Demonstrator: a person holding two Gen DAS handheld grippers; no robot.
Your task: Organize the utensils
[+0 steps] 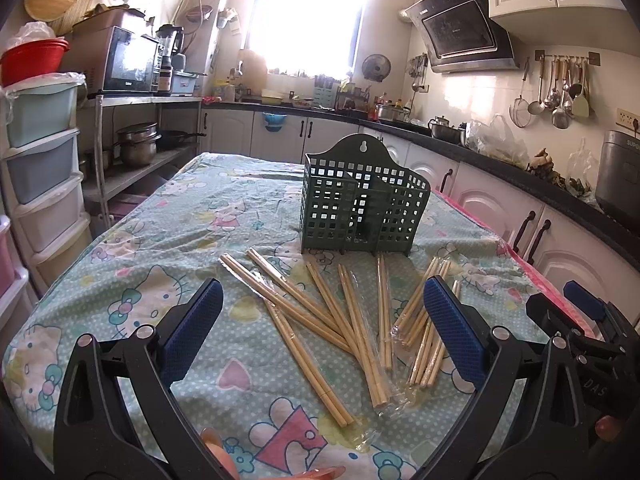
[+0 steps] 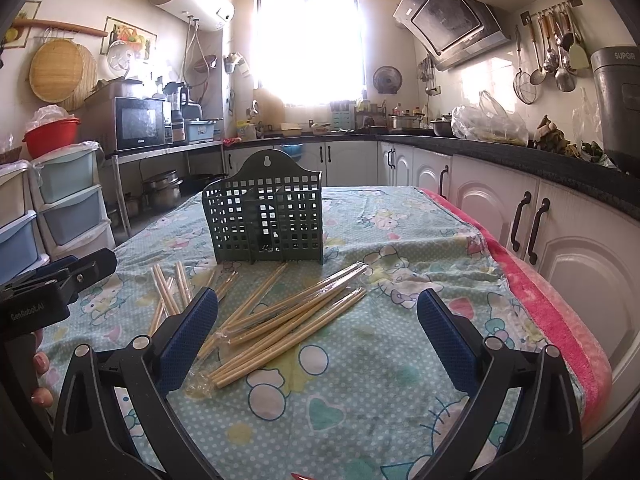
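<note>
Several pairs of wooden chopsticks in clear wrappers [image 1: 320, 316] lie scattered on the table's patterned cloth [image 1: 160, 248]. Behind them stands a dark green perforated utensil holder [image 1: 362, 204], empty, with compartments. My left gripper [image 1: 322, 304] is open above the near end of the chopsticks, holding nothing. In the right wrist view the chopsticks [image 2: 280, 320] lie left of centre and the holder [image 2: 264, 220] stands behind them. My right gripper [image 2: 318, 316] is open and empty above the chopsticks' right side. The right gripper also shows at the left wrist view's right edge [image 1: 576, 312].
Kitchen cabinets [image 2: 560, 248] and a dark counter run close along the table's right side, with a pink towel [image 2: 556, 312] on that table edge. Plastic drawer units [image 1: 44, 168] stand to the left. The left gripper's body [image 2: 48, 284] shows at the right view's left edge.
</note>
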